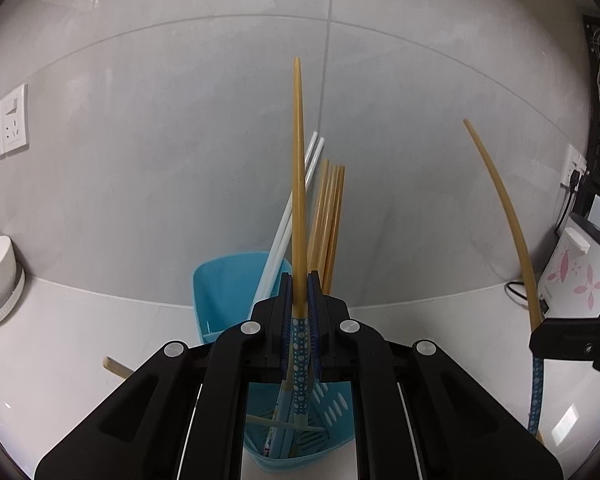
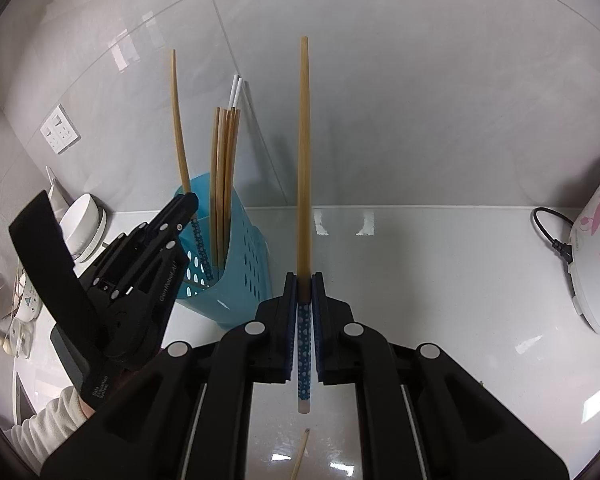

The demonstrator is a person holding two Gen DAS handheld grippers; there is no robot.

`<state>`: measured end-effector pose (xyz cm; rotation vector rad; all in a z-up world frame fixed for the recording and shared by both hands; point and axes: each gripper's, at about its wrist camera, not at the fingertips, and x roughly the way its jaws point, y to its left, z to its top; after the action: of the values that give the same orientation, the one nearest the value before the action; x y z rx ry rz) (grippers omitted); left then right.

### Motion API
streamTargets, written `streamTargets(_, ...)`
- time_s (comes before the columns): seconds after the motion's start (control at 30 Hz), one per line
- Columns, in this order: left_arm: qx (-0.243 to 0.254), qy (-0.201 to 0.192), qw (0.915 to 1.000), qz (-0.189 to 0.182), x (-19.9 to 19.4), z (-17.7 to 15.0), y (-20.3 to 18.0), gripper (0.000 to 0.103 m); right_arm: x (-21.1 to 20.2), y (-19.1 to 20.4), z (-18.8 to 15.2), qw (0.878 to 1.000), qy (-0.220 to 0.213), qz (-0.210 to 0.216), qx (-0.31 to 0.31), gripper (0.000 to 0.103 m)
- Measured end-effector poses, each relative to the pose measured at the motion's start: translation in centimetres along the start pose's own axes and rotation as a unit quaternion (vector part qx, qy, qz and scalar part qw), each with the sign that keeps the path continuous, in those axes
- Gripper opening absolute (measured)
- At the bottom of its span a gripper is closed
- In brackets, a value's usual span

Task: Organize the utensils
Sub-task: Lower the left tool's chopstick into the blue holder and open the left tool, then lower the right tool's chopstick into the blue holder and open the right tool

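chopsticks, one clamped tip-up in each hand-held gripper, near a blue holder [image 2: 236,248] on the white worktop [image 2: 440,280]. the left hand-held gripper [image 1: 299,288] hangs over the holder's mouth, pinching its chopstick [image 1: 298,184] above the dotted handle; the right hand-held gripper [image 2: 305,284] holds its chopstick [image 2: 304,160] upright beside the holder. risk: a handle could catch the rim or the sticks already inside and tip the light holder. a loose stick [image 2: 301,450] lies on the worktop.
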<state>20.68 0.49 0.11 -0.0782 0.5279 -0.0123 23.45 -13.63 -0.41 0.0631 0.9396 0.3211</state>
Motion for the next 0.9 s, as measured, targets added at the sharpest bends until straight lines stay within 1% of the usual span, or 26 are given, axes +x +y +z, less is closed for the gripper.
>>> streamTargets(0.23,0.005,0.022,0.9997,-0.004,0.2,0.0,0.0,0.008,-0.2,0.0,-0.1,1.000,-0.001,0.001,0.000,0.007)
streamTargets(0.37,0.007,0.031,0.9995,-0.005,-0.9,0.4,0.3,0.011,-0.3,0.0,-0.1,1.000,-0.003,0.001,-0.001,0.007)
streamTargets(0.4,0.006,0.033,0.9994,-0.007,-1.3,0.6,0.3,0.019,-0.3,0.0,-0.1,1.000,-0.004,0.001,-0.001,0.007)
streamTargets(0.43,0.005,0.034,0.9994,-0.007,-1.8,0.7,0.4,0.029,-0.3,0.0,-0.1,1.000,-0.004,0.001,-0.001,0.007)
streamTargets(0.47,0.002,0.037,0.9993,-0.006,-2.3,0.9,0.6,0.035,-0.4,0.0,0.0,1.000,-0.006,0.002,-0.002,0.007)
streamTargets(0.5,-0.001,0.040,0.9992,-0.008,-2.7,1.1,0.7,0.044,-0.4,0.1,0.1,1.000,-0.008,0.002,-0.003,0.007)
streamTargets(0.53,-0.003,0.045,0.9989,-0.008,-3.2,1.3,0.9,0.048,-0.5,0.1,0.1,1.000,-0.009,0.003,-0.003,0.007)
streamTargets(0.57,-0.004,0.052,0.9986,-0.005,-3.7,1.4,1.0,0.050,-0.5,0.2,0.2,1.000,-0.011,0.004,-0.004,0.007)
streamTargets(0.63,-0.008,0.068,0.9976,-0.006,-4.5,1.7,1.3,0.064,-0.6,0.3,0.4,1.000,-0.015,0.007,-0.006,0.007)
streamTargets(0.77,-0.012,0.095,0.9953,0.007,-6.5,1.8,2.0,0.073,-0.6,0.9,1.0,0.999,-0.028,0.019,-0.012,0.007)
streamTargets(0.83,-0.019,0.110,0.9937,0.011,-7.3,1.8,2.7,0.081,-0.5,1.3,1.2,0.999,-0.032,0.023,-0.015,0.007)
streamTargets(0.87,-0.021,0.114,0.9931,0.014,-7.7,1.7,2.9,0.083,-0.5,1.6,1.4,0.999,-0.036,0.026,-0.018,0.007)
streamTargets(0.9,-0.020,0.119,0.9924,0.024,-8.1,1.7,3.2,0.085,-0.5,2.0,1.6,0.998,-0.043,0.030,-0.023,0.007)
